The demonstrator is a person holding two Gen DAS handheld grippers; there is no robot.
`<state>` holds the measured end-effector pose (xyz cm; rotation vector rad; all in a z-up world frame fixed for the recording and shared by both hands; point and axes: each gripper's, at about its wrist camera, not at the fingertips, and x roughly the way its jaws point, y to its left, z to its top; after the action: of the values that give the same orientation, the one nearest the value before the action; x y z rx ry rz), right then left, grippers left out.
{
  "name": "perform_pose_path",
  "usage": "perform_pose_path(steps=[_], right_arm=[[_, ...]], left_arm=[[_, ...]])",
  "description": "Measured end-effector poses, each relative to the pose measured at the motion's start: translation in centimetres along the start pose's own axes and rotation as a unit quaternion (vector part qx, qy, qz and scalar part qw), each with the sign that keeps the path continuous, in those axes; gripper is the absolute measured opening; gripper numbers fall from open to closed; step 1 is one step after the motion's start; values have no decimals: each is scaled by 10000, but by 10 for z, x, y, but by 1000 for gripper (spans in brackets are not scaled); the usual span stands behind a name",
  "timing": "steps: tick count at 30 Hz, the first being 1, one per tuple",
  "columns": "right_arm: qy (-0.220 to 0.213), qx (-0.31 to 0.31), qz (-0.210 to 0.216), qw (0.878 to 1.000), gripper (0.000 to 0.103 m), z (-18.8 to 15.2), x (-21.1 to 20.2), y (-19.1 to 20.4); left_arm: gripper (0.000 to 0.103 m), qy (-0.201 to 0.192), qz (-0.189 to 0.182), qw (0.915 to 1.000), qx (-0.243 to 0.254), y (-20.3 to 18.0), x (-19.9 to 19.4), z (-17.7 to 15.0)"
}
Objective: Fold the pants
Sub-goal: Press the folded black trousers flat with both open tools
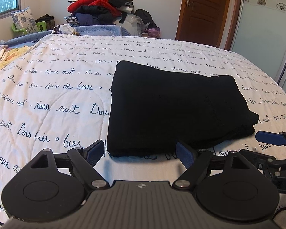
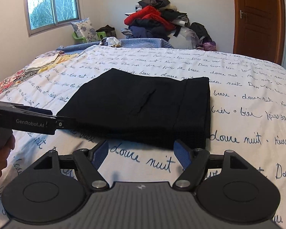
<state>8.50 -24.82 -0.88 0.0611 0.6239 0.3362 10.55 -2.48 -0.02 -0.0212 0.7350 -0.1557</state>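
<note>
Pants (image 1: 173, 110), black and folded into a compact rectangle, lie flat on the white quilt (image 1: 57, 87) printed with cursive script. The left gripper (image 1: 141, 152) stands with its blue-padded fingers (image 1: 94, 151) spread wide at the near edge of the fold, gripping nothing. The right gripper (image 2: 141, 152) is likewise spread wide and empty, just short of the cloth. Behind the bed, a heap of clothes (image 2: 154, 21) rises against the wall, between a window (image 2: 52, 4) and a wooden door (image 2: 257, 19).
</note>
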Motion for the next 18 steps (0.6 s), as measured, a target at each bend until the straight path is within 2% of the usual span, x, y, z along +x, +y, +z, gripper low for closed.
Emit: perform_pose_path(steps=[10, 14, 18], right_arm=[[39, 249, 29, 9997, 76, -17, -10, 4], [32, 318, -25, 9995, 81, -23, -13, 6], [45, 367, -85, 9993, 81, -26, -15, 6]], left_arm=[[83, 92, 29, 9999, -72, 1, -3, -14], [83, 119, 38, 9999, -45, 0, -4, -20], [83, 126, 39, 9999, -24, -1, -5, -24]])
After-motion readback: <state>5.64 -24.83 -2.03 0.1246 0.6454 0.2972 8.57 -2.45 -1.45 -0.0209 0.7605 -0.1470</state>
